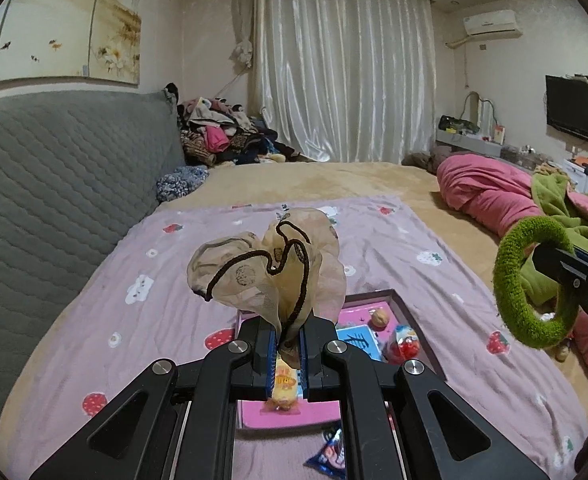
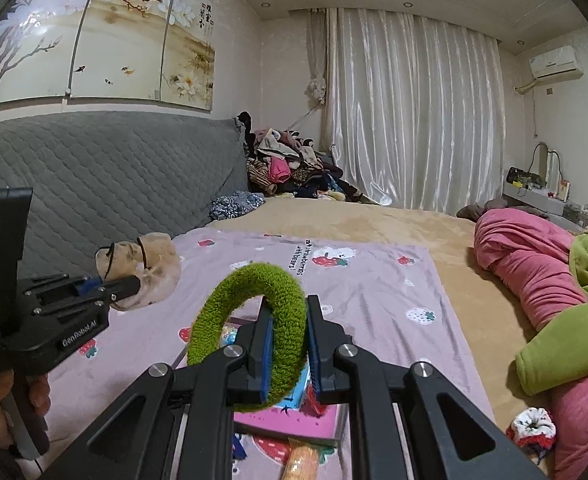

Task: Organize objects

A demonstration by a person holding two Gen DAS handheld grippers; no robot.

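Above the pink tray point(image 1: 404, 308), left gripper point(image 1: 287, 344) pinches the floppy beige scrunchie point(image 1: 265, 268); right gripper point(image 2: 287, 346) clamps the soft, springy green scrunchie point(image 2: 249, 320).

Right gripper point(image 2: 287, 344) clamped on a fuzzy green ring-shaped scrunchie point(image 2: 249, 332), left gripper point(image 2: 127, 285) pinching a sheer beige scrunchie point(image 2: 155, 264), both above the strawberry-print pinkish bedsheet point(image 2: 374, 300).

White curtains point(image 1: 346, 76) hang behind a bed point(image 1: 334, 180) with a grey quilted headboard point(image 1: 61, 160).
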